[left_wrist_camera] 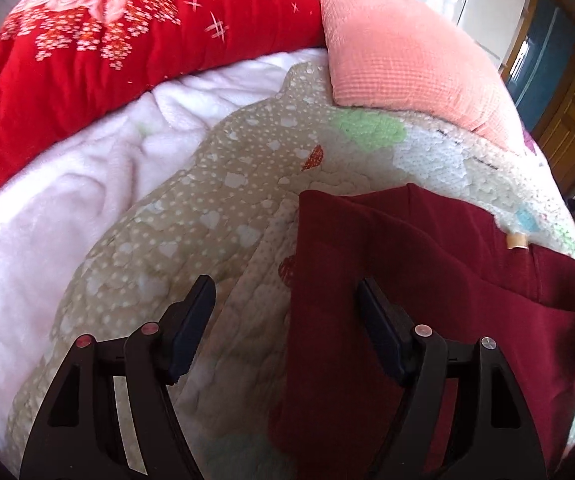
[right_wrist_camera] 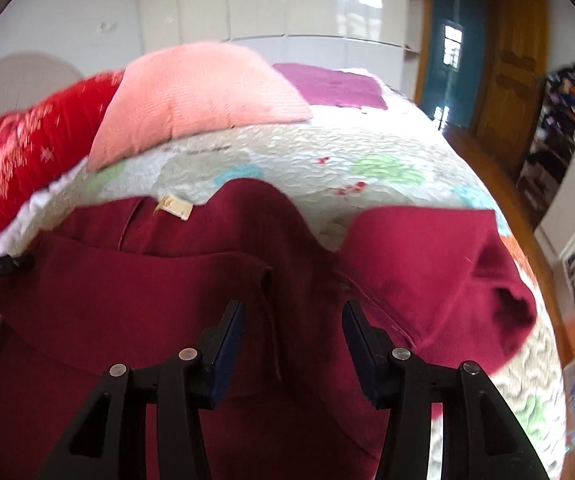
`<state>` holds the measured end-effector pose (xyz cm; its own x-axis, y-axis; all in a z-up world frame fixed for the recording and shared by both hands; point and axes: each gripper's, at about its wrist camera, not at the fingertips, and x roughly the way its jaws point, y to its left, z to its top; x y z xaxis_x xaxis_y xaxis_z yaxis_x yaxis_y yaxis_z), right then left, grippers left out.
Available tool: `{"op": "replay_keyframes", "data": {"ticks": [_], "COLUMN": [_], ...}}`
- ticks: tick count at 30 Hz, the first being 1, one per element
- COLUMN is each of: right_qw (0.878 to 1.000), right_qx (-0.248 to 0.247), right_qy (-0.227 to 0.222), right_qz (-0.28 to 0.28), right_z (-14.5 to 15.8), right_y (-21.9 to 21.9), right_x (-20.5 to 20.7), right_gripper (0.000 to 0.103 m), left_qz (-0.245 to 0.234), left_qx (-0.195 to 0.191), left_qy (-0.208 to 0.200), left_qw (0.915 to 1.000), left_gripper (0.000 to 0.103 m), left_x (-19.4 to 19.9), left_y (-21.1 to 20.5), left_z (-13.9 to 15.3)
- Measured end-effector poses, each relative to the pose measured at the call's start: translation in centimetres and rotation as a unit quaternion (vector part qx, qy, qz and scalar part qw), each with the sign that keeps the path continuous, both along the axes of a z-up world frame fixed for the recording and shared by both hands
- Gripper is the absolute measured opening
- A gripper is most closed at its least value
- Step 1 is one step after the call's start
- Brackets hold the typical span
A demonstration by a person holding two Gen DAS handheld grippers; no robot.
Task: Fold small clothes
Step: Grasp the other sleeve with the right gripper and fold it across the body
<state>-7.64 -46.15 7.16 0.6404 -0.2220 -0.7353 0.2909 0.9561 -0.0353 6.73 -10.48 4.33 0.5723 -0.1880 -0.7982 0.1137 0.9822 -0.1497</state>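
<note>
OK, my right wrist view alone shows the purple cloth (right_wrist_camera: pixel 333 86) behind the pink pillow (right_wrist_camera: pixel 203 88); my left one shows the white fleece blanket (left_wrist_camera: pixel 67 200) and red quilt (left_wrist_camera: pixel 87 52). Maroon garment (right_wrist_camera: pixel 147 280) lies partly folded on the patterned bedspread (right_wrist_camera: pixel 327 160), tag (right_wrist_camera: pixel 175 206) up. Left gripper (left_wrist_camera: pixel 285 308) wide, straddling its edge; right gripper (right_wrist_camera: pixel 293 316) half-spread above it, holding nothing.

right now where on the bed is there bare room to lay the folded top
Free: quilt between the white blanket and the maroon top, and the strip before the pink pillow. Crowded: red duvet along the back.
</note>
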Motion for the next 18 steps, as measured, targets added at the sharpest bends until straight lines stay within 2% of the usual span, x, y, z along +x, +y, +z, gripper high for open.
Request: {"op": "replay_keyframes", "data": {"ticks": [1,2,3,8,10,13,16,18], "right_qw": [1.000,1.000,1.000,0.999,0.999,1.000,1.000,1.000], "right_qx": [-0.005,-0.010,-0.004,-0.019,-0.029,-0.016,-0.001,0.011], "right_qy": [0.002,0.005,0.013,-0.018,-0.024,-0.011,0.006,0.003], "right_qz": [0.006,0.011,0.021,0.018,0.005,-0.012,-0.012,-0.016], "right_z": [-0.3,-0.6,-0.9,0.6,0.7,-0.2,-0.5,0.5], "right_y": [0.2,0.4,0.4,0.5,0.2,-0.6,-0.9,-0.9], "right_x": [0.5,1.1,1.7,1.1,1.0,1.6,1.6,0.7], "right_gripper": [0.047,0.026,0.013,0.013,0.013,0.013,0.014,0.014], "left_qz": [0.000,-0.002,-0.005,-0.007,-0.015,-0.025,-0.022,-0.021], "left_qx": [-0.004,-0.005,-0.005,-0.004,0.008,0.027,0.021,0.021], "left_qy": [-0.005,-0.008,-0.011,-0.052,-0.043,-0.021,-0.017,-0.014], "left_qw": [1.0000,1.0000,0.9999,0.9986,0.9989,0.9991,0.9994,0.9995], "left_gripper": [0.074,0.074,0.074,0.074,0.074,0.074,0.074,0.074], "left_x": [-0.6,-0.8,-1.1,-3.0,-3.1,-2.9,-2.8,-2.6], "left_y": [0.3,0.2,0.2,0.3,-0.4,-1.2,-1.0,-1.0], "left_z": [0.3,0.5,0.8,2.0,1.1,-0.4,-0.7,-0.7]}}
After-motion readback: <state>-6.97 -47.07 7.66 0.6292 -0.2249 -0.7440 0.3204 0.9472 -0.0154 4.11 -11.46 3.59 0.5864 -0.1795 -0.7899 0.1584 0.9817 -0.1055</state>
